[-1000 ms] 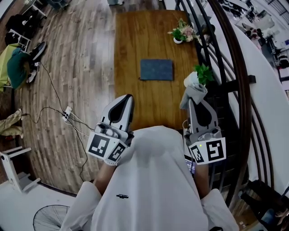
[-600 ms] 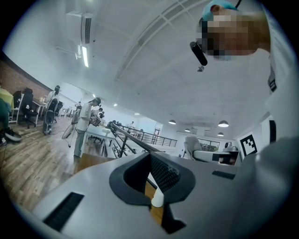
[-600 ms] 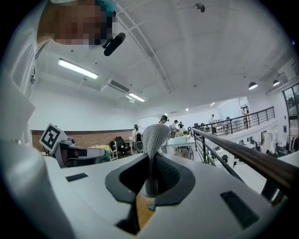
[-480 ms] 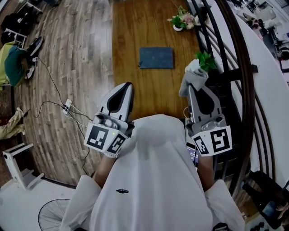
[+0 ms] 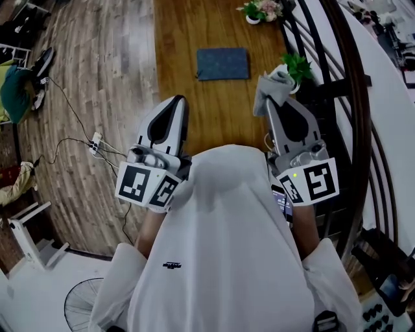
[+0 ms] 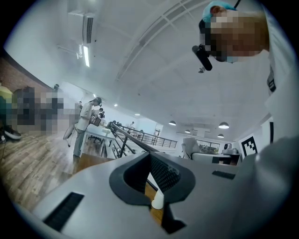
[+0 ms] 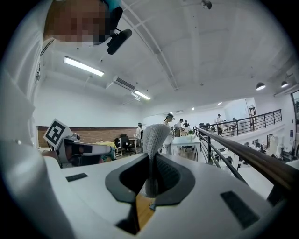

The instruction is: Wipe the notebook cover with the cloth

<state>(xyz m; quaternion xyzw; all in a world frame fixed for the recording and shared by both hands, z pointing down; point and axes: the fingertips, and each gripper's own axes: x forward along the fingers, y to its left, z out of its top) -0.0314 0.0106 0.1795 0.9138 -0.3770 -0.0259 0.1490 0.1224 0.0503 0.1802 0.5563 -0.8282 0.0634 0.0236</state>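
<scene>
A blue-grey notebook (image 5: pixel 222 63) lies flat on the long wooden table (image 5: pixel 188 39), far ahead of both grippers. My right gripper (image 5: pixel 269 102) is shut on a grey cloth (image 5: pixel 275 85), which bunches up above its tips; in the right gripper view the cloth (image 7: pixel 154 135) stands up between the jaws of that gripper (image 7: pixel 150 161). My left gripper (image 5: pixel 181 101) is held near the table's near end, left of the right one, with its jaws together and nothing between them. In the left gripper view, that gripper (image 6: pixel 150 158) points up at the ceiling.
A flower pot (image 5: pixel 259 10) stands at the table's far right and a small green plant (image 5: pixel 297 65) sits by the cloth. A dark curved railing (image 5: pixel 340 84) runs along the right. On the wooden floor at the left lie a cable and power strip (image 5: pixel 95 144).
The notebook and table have slid upward in the head view as the camera shifted. Both grippers keep much the same pose, and the cloth stays in the right one.
</scene>
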